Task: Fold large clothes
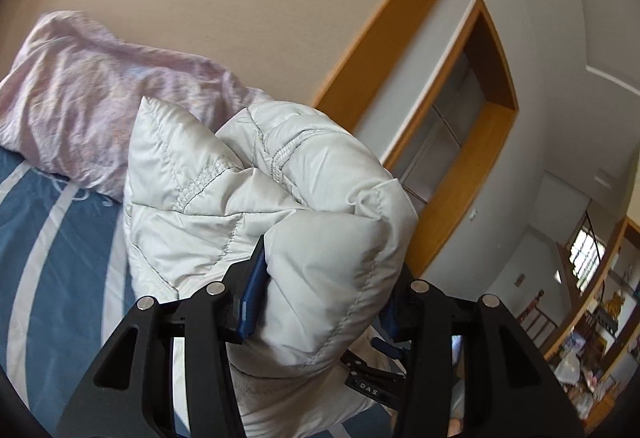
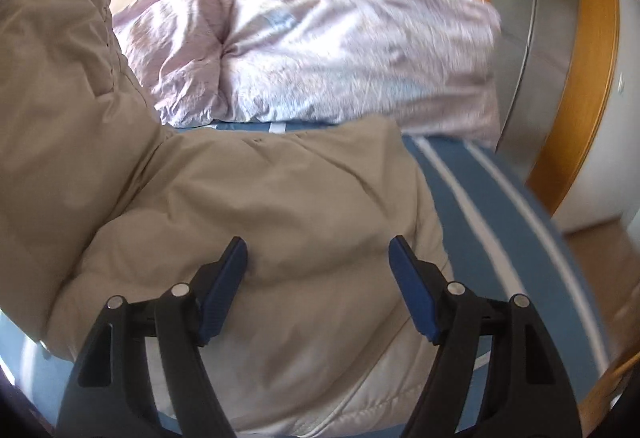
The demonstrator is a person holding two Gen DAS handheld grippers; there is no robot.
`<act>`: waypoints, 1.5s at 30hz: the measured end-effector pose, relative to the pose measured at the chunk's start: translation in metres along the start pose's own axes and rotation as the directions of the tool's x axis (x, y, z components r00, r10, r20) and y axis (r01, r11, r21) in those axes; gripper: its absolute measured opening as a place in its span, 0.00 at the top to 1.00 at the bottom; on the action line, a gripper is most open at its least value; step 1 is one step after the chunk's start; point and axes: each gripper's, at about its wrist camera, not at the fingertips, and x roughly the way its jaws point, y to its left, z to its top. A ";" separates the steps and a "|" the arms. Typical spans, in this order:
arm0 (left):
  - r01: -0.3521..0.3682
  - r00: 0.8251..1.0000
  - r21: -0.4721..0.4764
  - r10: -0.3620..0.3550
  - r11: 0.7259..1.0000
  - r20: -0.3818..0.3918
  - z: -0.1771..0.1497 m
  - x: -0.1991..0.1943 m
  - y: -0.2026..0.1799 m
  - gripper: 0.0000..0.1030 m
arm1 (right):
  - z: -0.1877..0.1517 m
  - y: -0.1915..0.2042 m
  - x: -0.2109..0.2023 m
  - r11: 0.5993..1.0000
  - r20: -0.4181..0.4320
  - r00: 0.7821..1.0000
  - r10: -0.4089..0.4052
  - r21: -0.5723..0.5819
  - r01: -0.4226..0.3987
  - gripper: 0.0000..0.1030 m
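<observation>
The left gripper (image 1: 320,302) is clamped on a thick fold of the pale quilted jacket (image 1: 248,198), holding it raised above the blue striped bed (image 1: 48,238). The right gripper (image 2: 318,278) stands wide open, holding nothing, above the jacket's body lying near the bed's edge. A pink duvet (image 2: 320,50) is bunched at the head end.

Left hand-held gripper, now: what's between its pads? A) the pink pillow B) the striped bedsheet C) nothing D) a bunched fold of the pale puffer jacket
D. In the left wrist view the left hand-held gripper has its blue pads pressed into a bulging fold of the puffer jacket, lifted clear of the striped bedsheet.
</observation>
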 end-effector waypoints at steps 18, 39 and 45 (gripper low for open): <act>0.156 0.936 0.274 -0.053 0.949 -0.348 -0.093 0.129 -0.098 0.54 | 0.000 -0.122 -0.051 0.964 0.070 0.990 -0.121 0.244 0.101 0.28; 0.129 0.919 0.645 0.154 0.753 -0.363 -0.174 0.164 -0.145 0.46 | 0.119 -0.090 -0.028 0.820 -0.120 0.820 0.560 0.226 -0.527 0.20; 0.131 0.918 0.701 0.182 0.701 -0.354 -0.188 0.170 -0.148 0.43 | 0.118 -0.080 0.007 0.818 -0.236 0.788 0.569 0.256 -0.515 0.20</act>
